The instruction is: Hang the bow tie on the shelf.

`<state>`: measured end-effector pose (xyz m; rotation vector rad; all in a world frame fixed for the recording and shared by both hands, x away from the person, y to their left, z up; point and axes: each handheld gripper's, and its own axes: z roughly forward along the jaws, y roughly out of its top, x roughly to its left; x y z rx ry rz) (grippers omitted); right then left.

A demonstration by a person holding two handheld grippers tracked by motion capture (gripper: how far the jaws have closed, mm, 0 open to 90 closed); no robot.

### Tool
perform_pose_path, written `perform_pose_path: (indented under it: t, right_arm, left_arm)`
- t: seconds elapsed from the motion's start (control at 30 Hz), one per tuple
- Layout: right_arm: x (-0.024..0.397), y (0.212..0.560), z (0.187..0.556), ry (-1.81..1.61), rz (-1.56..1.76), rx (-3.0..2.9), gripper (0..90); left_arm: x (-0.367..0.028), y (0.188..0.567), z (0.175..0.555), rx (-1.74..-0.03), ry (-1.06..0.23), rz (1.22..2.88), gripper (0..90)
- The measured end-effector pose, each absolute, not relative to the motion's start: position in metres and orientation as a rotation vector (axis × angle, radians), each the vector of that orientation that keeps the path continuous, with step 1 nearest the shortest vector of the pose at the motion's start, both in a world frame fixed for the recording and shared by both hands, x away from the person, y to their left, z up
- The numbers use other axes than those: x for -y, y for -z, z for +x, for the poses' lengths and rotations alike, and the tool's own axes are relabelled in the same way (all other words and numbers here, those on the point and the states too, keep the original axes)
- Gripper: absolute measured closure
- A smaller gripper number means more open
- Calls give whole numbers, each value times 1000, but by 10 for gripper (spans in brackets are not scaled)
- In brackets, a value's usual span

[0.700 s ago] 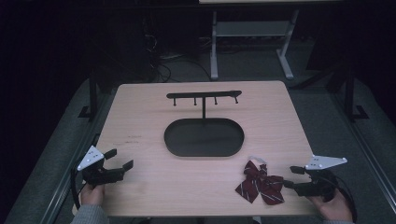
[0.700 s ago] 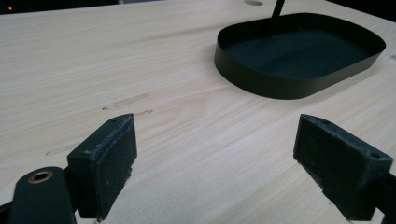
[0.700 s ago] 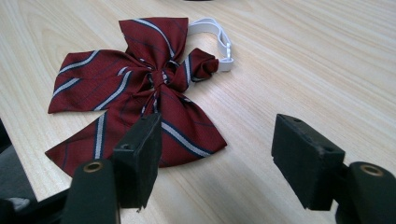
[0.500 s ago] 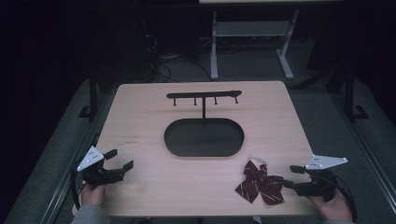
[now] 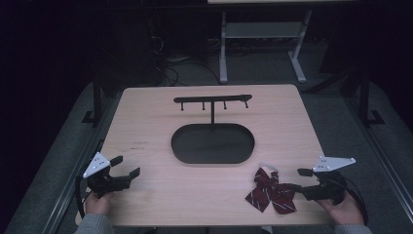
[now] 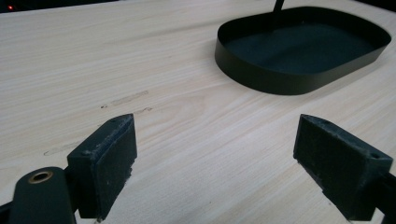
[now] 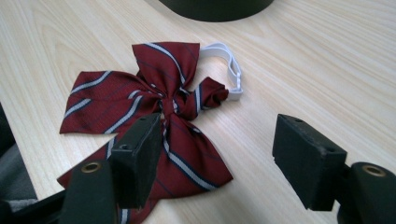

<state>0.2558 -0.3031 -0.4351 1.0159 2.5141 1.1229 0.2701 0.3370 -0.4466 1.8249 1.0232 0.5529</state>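
Observation:
A dark red bow tie (image 5: 271, 192) (image 7: 154, 109) with pale stripes and a white elastic strap (image 7: 230, 70) lies flat near the table's front right. My right gripper (image 5: 295, 181) (image 7: 215, 161) is open just to its right, jaws wide, one jaw over the bow's lower wing and nothing pinched. At the front left my left gripper (image 5: 125, 166) (image 6: 215, 170) is open above bare wood, aimed toward the black oval tray (image 5: 180, 151) (image 6: 261, 79). From the tray rises a thin post with a black hook bar (image 5: 212, 99).
The wooden table (image 5: 146, 122) ends close behind both hands. Beyond its far edge stand a white table frame (image 5: 263, 34) and cables on grey carpet. Metal rails (image 5: 97, 102) run along both sides.

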Motion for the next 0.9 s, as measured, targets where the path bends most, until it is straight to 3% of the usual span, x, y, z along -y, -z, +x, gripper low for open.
perform_pose_path:
  t: [0.9]
  right_arm:
    - [270,406,285,-1029,890,-2629,310]
  left_arm:
    - [-335,446,269,-985,-569,1848,128]
